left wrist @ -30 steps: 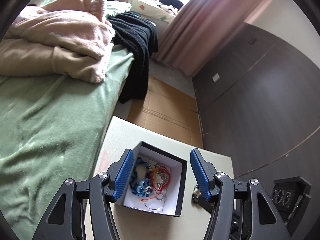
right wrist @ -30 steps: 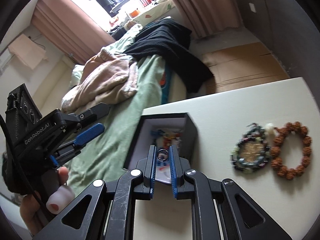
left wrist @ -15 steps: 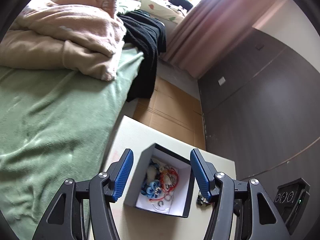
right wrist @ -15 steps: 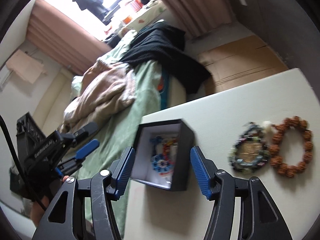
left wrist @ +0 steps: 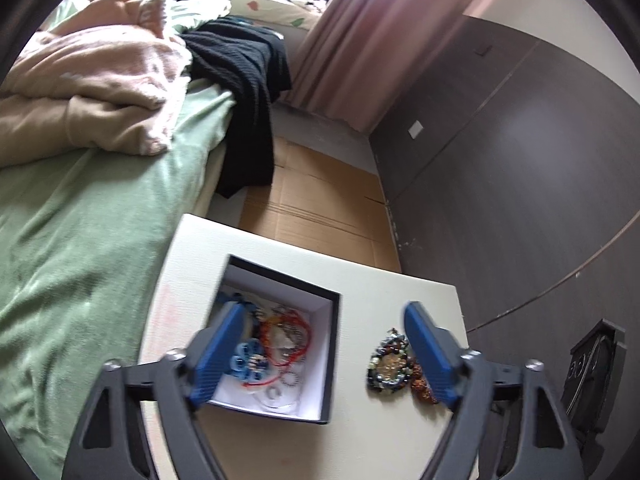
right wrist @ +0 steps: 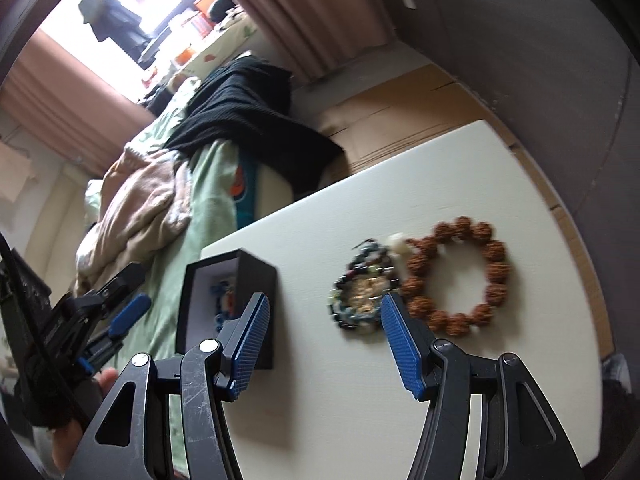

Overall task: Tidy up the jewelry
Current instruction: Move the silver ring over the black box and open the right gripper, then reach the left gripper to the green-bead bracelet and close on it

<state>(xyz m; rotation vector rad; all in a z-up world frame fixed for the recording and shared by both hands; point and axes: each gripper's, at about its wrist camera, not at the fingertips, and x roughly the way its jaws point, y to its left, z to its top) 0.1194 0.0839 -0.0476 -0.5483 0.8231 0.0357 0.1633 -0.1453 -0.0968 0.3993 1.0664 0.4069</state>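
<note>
A black box with a white lining [left wrist: 330,344] [right wrist: 256,280] stands on the white table [left wrist: 360,436] [right wrist: 400,400] and holds several pieces of jewelry: blue, red and silver ones [left wrist: 276,344]. A dark multicoloured bead bracelet [left wrist: 388,368] [right wrist: 360,300] and a brown bead bracelet [left wrist: 422,388] [right wrist: 460,276] lie on the table to the right of the box. My left gripper [left wrist: 320,340] is open and empty above the box's right side. My right gripper [right wrist: 324,328] is open and empty, between the box and the dark bracelet.
A bed with a green sheet [left wrist: 80,220], a pink blanket [left wrist: 92,92] and a black garment [left wrist: 244,92] lies left of the table. Cardboard [left wrist: 320,208] covers the floor beyond it. A dark wood wall [left wrist: 520,180] stands to the right.
My right gripper opened, let a small ring fall into the box, and moved right toward the bracelets. My left gripper stayed open and shifted right.
</note>
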